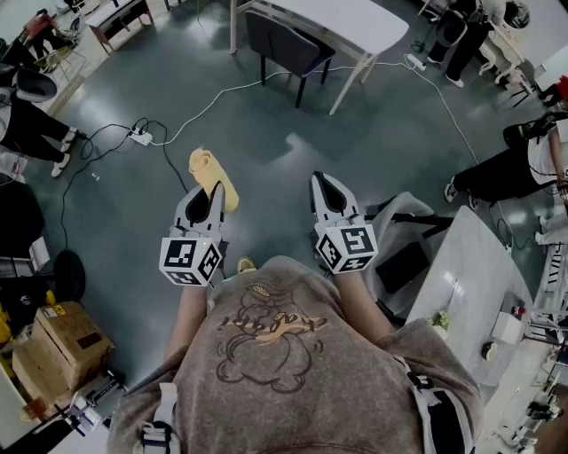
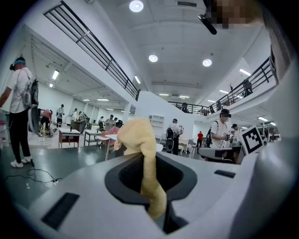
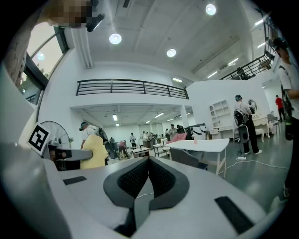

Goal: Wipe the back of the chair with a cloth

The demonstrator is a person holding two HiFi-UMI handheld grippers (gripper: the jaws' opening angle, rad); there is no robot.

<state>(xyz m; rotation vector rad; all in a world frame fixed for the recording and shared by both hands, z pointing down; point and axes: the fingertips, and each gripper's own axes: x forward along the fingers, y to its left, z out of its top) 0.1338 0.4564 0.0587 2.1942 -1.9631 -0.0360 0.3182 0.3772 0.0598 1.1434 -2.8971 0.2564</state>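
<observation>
I report my left tongs (image 1: 210, 191) clamped on a yellow cloth (image 1: 211, 173), which sticks out past their tips. My right tongs (image 1: 326, 184), alongside, are closed with nothing between them. Well ahead of both, a dark chair (image 1: 286, 46) stands at a white table (image 1: 355, 22).

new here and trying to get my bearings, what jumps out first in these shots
The yellow cloth stands out first: it is clamped in the left tongs and sticks out over the grey floor. The right tongs beside it are shut on nothing. Farther off, at the top of the head view, a dark chair stands at a white table.
</observation>
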